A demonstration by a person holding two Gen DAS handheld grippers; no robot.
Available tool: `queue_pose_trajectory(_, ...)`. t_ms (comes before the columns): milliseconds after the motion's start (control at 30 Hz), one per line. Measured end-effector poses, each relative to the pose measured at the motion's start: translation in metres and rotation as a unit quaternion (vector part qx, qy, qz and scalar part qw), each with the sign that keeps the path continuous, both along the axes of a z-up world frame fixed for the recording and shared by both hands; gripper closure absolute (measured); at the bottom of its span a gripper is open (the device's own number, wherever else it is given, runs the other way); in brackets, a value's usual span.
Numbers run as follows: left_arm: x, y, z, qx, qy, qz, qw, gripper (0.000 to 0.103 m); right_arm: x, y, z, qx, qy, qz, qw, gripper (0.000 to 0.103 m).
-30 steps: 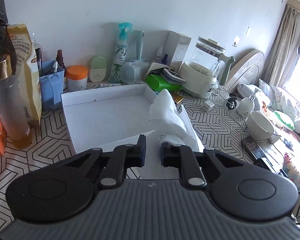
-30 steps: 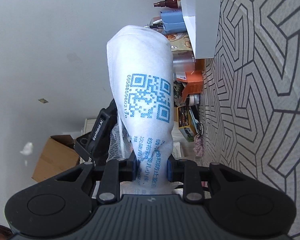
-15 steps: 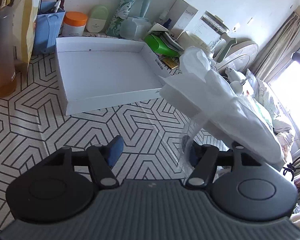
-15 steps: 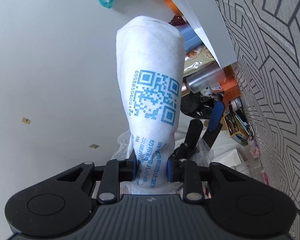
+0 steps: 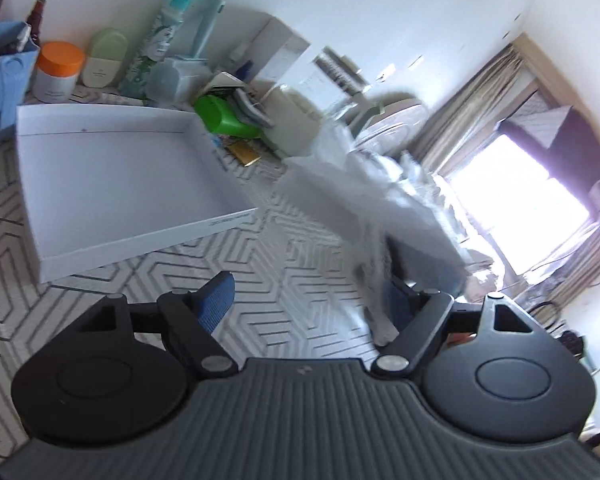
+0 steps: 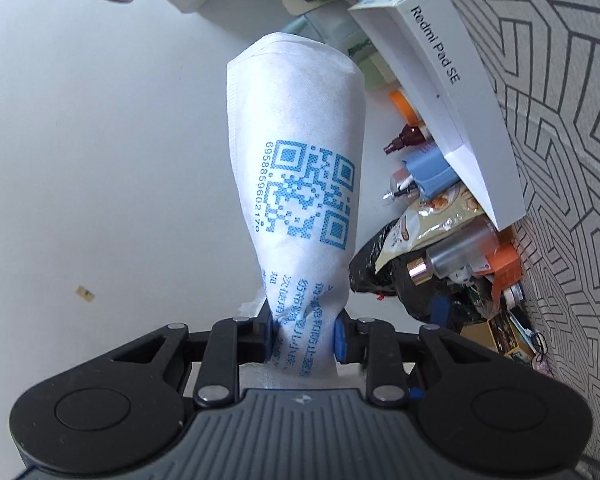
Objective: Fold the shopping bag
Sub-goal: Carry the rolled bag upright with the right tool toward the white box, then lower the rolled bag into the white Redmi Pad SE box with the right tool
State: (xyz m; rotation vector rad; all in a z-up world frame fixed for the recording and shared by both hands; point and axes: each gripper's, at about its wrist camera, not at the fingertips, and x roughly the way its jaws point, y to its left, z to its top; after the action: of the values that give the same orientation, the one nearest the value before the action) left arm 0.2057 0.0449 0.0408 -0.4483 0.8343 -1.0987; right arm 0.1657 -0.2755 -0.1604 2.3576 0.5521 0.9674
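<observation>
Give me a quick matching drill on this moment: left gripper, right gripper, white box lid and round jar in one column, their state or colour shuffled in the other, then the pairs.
Things:
1. left gripper
2. right gripper
3. white box lid
4. round jar

States:
A. orange cap
B. shut on the rolled shopping bag
C. lying open side up on the patterned table
D. jaws wide, just been opening, nothing pressed between the pads

Pairs: 1-D, 2-B, 3-C, 4-A
</observation>
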Motion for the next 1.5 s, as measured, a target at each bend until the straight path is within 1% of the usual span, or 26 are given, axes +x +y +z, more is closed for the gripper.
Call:
queue_pose_trajectory(67,0.001,-0.001,0.001,-0.017,0.004,-0.005,0.9998,0.025,0.006,0.011,-0.009,0.010,0.021,0.000,1.000,0.075)
queue_pose_trajectory(133,0.000,0.000,0.002,-0.008,0.004,0.010,0.9999,0.025,0.010,0.023,-0.013,0.017,0.029,0.003,0.999,0.075)
queue_pose_trajectory(167,0.001,0.002,0.001,0.000,0.004,0.021,0.9998,0.025,0.011,0.025,-0.013,0.014,0.031,0.004,0.999,0.075)
queue_pose_trajectory(233,0.002,0.007,0.001,0.018,0.005,0.050,0.9986,0.025,0.017,0.023,-0.008,-0.012,0.022,0.009,1.000,0.075)
queue_pose_trajectory(300,0.007,0.017,0.005,0.061,0.006,0.092,0.9939,0.025,0.026,0.016,0.002,-0.054,0.010,0.016,0.998,0.074)
queue_pose_trajectory(367,0.012,0.029,0.008,0.114,0.002,0.148,0.9823,0.025,0.043,0.008,0.019,-0.120,0.009,0.021,0.992,0.074)
queue_pose_trajectory(400,0.014,0.035,0.009,0.140,-0.004,0.178,0.9740,0.025,0.052,0.005,0.027,-0.148,0.012,0.025,0.989,0.074)
queue_pose_trajectory(467,0.017,0.044,0.009,0.190,-0.020,0.239,0.9521,0.025,0.080,0.000,0.047,-0.225,0.021,0.011,0.974,0.074)
queue_pose_trajectory(500,0.019,0.047,0.009,0.206,-0.021,0.254,0.9448,0.025,0.093,-0.003,0.057,-0.260,0.025,-0.001,0.965,0.074)
queue_pose_trajectory(533,0.021,0.049,0.008,0.217,-0.019,0.264,0.9396,0.025,0.103,-0.004,0.064,-0.286,0.027,-0.014,0.958,0.074)
queue_pose_trajectory(633,0.029,0.058,0.003,0.195,0.007,0.258,0.9462,0.025,0.126,-0.003,0.081,-0.356,0.023,-0.046,0.933,0.074)
queue_pose_trajectory(667,0.030,0.060,0.003,0.193,0.010,0.257,0.9469,0.025,0.131,0.000,0.084,-0.385,0.024,-0.049,0.921,0.074)
queue_pose_trajectory(733,0.032,0.062,0.003,0.188,0.016,0.255,0.9483,0.025,0.146,0.022,0.087,-0.440,0.030,-0.032,0.897,0.074)
queue_pose_trajectory(767,0.032,0.062,0.003,0.193,0.013,0.258,0.9466,0.025,0.153,0.035,0.085,-0.455,0.035,-0.015,0.890,0.074)
queue_pose_trajectory(833,0.033,0.060,0.004,0.210,0.002,0.266,0.9407,0.025,0.165,0.062,0.078,-0.478,0.046,0.020,0.877,0.074)
queue_pose_trajectory(867,0.033,0.060,0.004,0.212,0.001,0.268,0.9399,0.025,0.172,0.077,0.075,-0.488,0.050,0.041,0.870,0.073)
queue_pose_trajectory(967,0.037,0.061,0.003,0.207,0.006,0.268,0.9409,0.025,0.185,0.113,0.069,-0.503,0.053,0.074,0.859,0.069)
queue_pose_trajectory(1033,0.040,0.062,0.002,0.206,0.009,0.267,0.9414,0.025,0.189,0.129,0.072,-0.516,0.052,0.079,0.851,0.067)
queue_pose_trajectory(1133,0.045,0.060,-0.001,0.211,0.011,0.266,0.9407,0.025,0.195,0.142,0.077,-0.538,0.053,0.092,0.837,0.059)
queue_pose_trajectory(1233,0.047,0.061,-0.003,0.210,0.017,0.262,0.9418,0.025,0.197,0.143,0.085,-0.565,0.045,0.110,0.817,0.052)
queue_pose_trajectory(1300,0.049,0.061,-0.004,0.211,0.018,0.262,0.9416,0.025,0.196,0.138,0.095,-0.590,0.026,0.121,0.798,0.043)
queue_pose_trajectory(1367,0.051,0.060,-0.006,0.212,0.020,0.263,0.9410,0.025,0.193,0.132,0.105,-0.611,0.009,0.129,0.781,0.039)
queue_pose_trajectory(1400,0.052,0.058,-0.008,0.213,0.023,0.261,0.9413,0.025,0.192,0.130,0.109,-0.621,0.006,0.136,0.772,0.030)
queue_pose_trajectory(1433,0.053,0.056,-0.009,0.214,0.025,0.258,0.9417,0.025,0.190,0.129,0.112,-0.632,0.004,0.145,0.761,0.026)
queue_pose_trajectory(1467,0.053,0.054,-0.011,0.215,0.026,0.256,0.9421,0.025,0.190,0.129,0.116,-0.642,-0.001,0.155,0.751,0.025)
queue_pose_trajectory(1500,0.054,0.052,-0.012,0.218,0.027,0.253,0.9424,0.025,0.191,0.130,0.120,-0.648,-0.010,0.162,0.744,0.026)
